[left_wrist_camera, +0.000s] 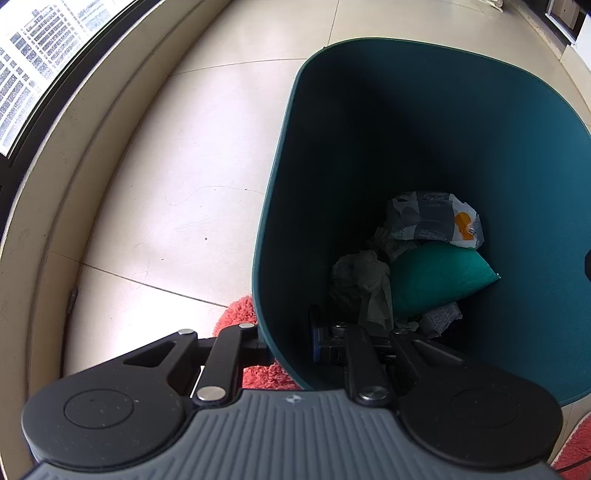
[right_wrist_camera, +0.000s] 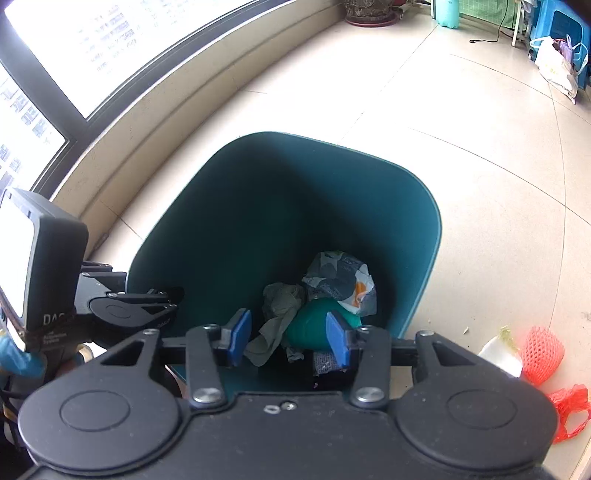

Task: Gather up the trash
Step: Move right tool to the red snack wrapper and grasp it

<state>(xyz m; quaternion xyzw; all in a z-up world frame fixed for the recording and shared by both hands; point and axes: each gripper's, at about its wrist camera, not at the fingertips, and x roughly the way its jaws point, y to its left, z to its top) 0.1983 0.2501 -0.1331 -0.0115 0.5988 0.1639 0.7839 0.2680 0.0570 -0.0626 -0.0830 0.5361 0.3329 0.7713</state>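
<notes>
The smooth teal plastic bin point(right_wrist_camera: 413, 206) holds a puffy green pouch point(left_wrist_camera: 436, 277), a crumpled printed wrapper point(right_wrist_camera: 340, 280) and a limp grey-green rag point(right_wrist_camera: 280, 306) at its bottom. The left gripper point(left_wrist_camera: 288, 343) is clamped on the bin's near rim, one blue pad in shadow. The right gripper point(right_wrist_camera: 288, 336) hangs released above, nothing between its pads. Print unreadable.

- Floor point(right_wrist_camera: 480, 184): pale glossy tiles with thin grout lines, bounded by a raised beige sill below the window.
- Teal bin point(right_wrist_camera: 424, 206) stands on the floor, just beside the sill.
- Right of the bin: red foam net point(right_wrist_camera: 541, 354), white foam piece point(right_wrist_camera: 500, 356) touching it, red plastic bag point(right_wrist_camera: 569, 410) nearer the camera.
- Coral shaggy rug point(left_wrist_camera: 240, 314) against the bin's near-left base.
- Well beyond the bin: plant pot point(right_wrist_camera: 369, 13), white bag point(right_wrist_camera: 557, 70).
</notes>
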